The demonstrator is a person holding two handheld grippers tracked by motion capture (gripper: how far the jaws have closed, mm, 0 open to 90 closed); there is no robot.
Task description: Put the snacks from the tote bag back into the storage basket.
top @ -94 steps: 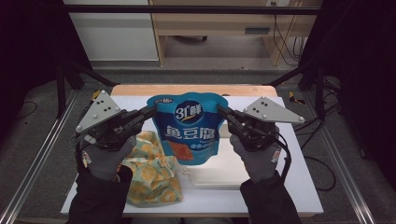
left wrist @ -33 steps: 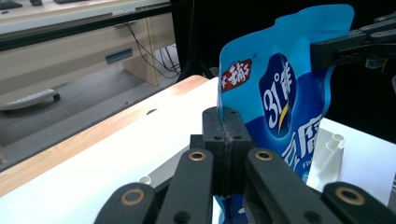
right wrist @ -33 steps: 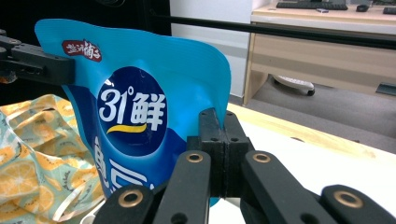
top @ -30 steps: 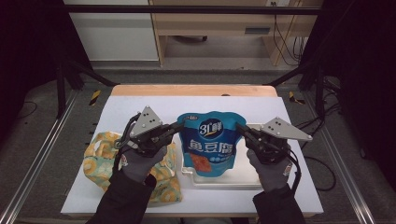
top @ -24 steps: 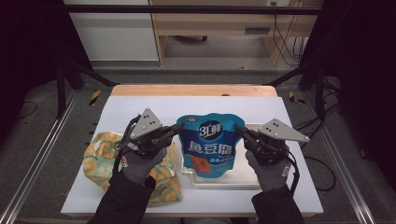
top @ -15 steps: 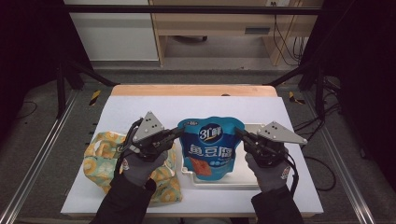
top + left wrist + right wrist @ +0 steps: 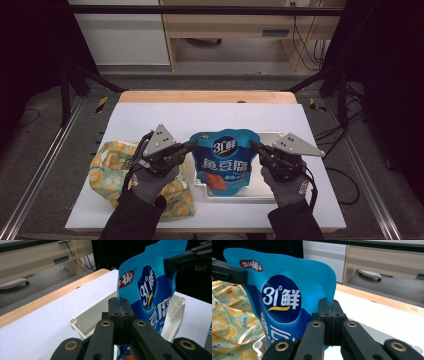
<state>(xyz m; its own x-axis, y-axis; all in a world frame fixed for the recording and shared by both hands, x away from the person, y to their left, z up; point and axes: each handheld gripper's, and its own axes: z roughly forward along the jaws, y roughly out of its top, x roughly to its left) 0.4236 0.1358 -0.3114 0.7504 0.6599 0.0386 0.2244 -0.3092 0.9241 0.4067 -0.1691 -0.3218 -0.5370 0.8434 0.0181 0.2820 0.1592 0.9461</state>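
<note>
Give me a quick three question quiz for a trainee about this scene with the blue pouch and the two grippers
1. True or false: the blue pouch is held by both the left gripper and the right gripper.
2. What does the pouch hang over? A) white tray B) yellow patterned bag C) bare table
3. Fill in: the yellow patterned bag lies on the person's ____ side.

Key
1. True: each gripper's fingers are shut on a side edge of the pouch.
2. A: the white tray sits under the pouch.
3. Left.
</note>
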